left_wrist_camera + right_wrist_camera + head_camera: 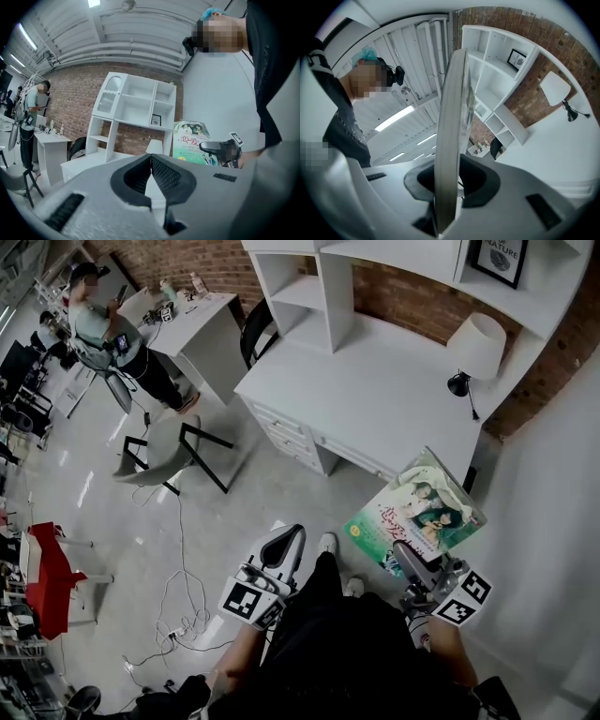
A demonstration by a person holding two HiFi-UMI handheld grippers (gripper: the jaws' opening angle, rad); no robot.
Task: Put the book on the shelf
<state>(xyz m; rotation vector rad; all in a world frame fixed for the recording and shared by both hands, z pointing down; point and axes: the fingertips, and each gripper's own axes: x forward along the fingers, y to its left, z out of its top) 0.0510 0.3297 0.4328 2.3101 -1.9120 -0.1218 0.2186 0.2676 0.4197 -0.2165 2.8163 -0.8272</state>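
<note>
right gripper (pixel 415 565): clamped on the book's lower edge; pads narrow, book edge-on between them (pixel 451 140)
book (pixel 417 510): in the air at 4 o'clock in the head view, cover facing up, tilted; probably just short of the desk's front edge, hard to tell
left gripper (pixel 281 547): 6 o'clock, jaws together, nothing between (pixel 151 174)
shelf (pixel 319 292): on the desk (pixel 375 399), 12 o'clock, well apart from the book
lamp (pixel 476 345): on the desk, 2 o'clock
person (pixel 101 326): 10 o'clock, far

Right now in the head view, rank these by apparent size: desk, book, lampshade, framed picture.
1. desk
2. book, though it is nearer the camera
3. lampshade and framed picture look alike; the picture is partly cropped
</note>
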